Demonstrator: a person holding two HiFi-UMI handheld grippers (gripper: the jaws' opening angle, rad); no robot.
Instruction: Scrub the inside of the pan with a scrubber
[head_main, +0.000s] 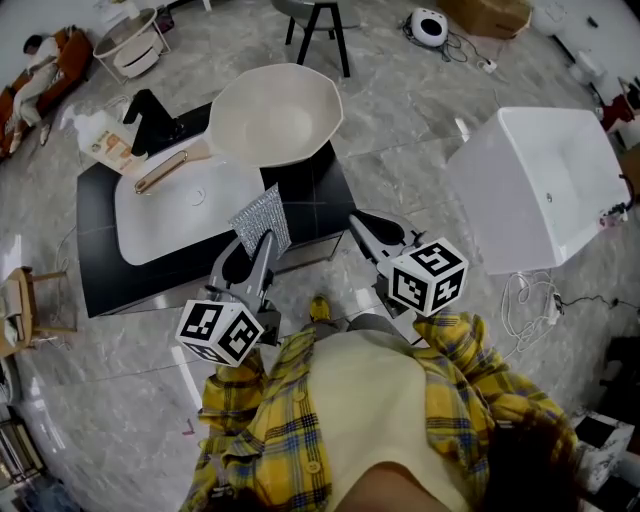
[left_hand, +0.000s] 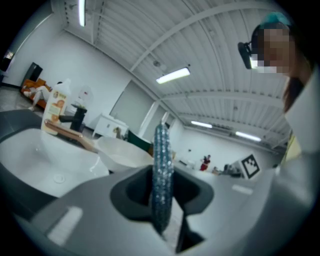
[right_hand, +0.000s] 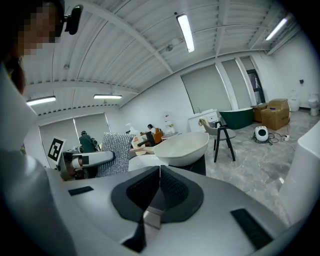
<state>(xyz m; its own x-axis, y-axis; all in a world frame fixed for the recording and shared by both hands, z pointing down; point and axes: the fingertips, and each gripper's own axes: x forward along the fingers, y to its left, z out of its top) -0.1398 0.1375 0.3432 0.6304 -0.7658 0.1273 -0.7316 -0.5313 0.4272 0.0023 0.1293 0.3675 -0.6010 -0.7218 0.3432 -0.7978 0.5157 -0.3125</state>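
Standing upright, the silver scrubber is gripped by its lower edge in the left tool. The cream pan is set at 12 o'clock from it, by the white sink on the black worktop. The right tool is clenched on nothing.

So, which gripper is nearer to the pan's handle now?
Left. The left gripper, shut on the scrubber, sits right of the handle; the right gripper is farther right.
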